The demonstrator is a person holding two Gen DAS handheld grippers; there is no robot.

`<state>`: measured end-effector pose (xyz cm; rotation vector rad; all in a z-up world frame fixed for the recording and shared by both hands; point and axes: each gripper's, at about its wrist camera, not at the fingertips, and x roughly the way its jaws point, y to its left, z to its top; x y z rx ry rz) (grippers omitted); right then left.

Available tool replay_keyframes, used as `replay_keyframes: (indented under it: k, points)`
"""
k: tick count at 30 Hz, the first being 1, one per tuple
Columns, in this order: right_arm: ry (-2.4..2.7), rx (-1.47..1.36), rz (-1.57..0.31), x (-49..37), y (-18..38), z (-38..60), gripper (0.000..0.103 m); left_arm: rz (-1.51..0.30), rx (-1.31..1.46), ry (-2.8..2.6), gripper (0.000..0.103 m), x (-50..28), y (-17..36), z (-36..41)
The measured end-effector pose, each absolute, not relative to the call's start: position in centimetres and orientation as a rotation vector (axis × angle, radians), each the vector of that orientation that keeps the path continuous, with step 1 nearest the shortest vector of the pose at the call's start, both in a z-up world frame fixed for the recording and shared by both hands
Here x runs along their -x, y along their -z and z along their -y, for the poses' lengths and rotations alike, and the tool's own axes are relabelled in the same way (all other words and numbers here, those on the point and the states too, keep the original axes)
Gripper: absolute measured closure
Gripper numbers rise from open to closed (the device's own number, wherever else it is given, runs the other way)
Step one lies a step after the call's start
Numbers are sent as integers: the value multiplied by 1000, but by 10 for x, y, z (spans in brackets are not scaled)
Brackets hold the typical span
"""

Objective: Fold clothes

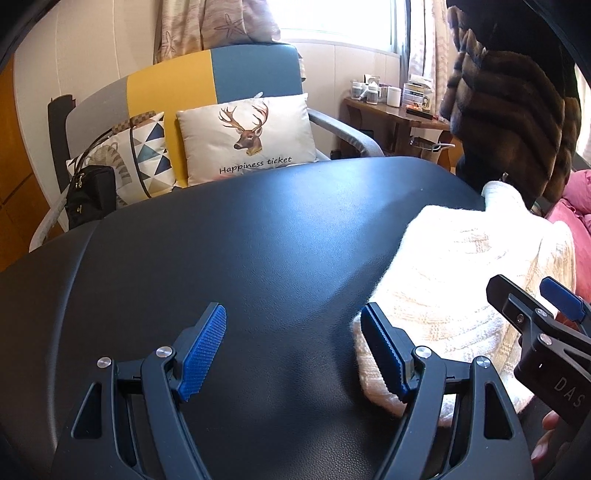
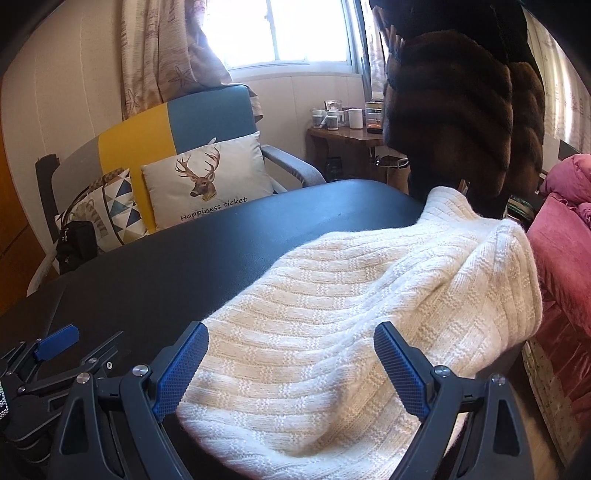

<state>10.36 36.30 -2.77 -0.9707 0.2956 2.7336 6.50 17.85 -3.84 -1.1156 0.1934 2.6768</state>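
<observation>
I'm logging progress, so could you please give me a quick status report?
Left gripper open, right gripper open. White sweater flat on black table, nothing gripped. Nothing in the way.

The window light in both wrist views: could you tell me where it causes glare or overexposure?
Left wrist view: the bright window is blown out, and the cream cable-knit sweater washes out at its upper fold. Right wrist view: window blown out; the sweater keeps its texture.

one cream knitted sweater (image 2: 369,306) on the black table (image 2: 184,266), at its right edge. two grippers (image 1: 293,354) (image 2: 291,365). beyond the far edge, two cushions (image 1: 247,136) (image 1: 147,151), one black bag (image 1: 90,195).
</observation>
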Motion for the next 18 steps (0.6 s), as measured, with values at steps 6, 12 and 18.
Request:
replay_keyframes:
  k: [6, 12, 18]
  points:
    - [-2728, 973, -298, -104, 29, -364, 9, -176, 1116, -2672, 24, -63, 38, -177]
    - [-2722, 975, -300, -105, 31, -364, 9, -178, 1110, -2670, 24, -65, 38, -180]
    - [-2713, 982, -306, -106, 32, -367, 9, -185, 1103, -2659, 24, -67, 39, -184]
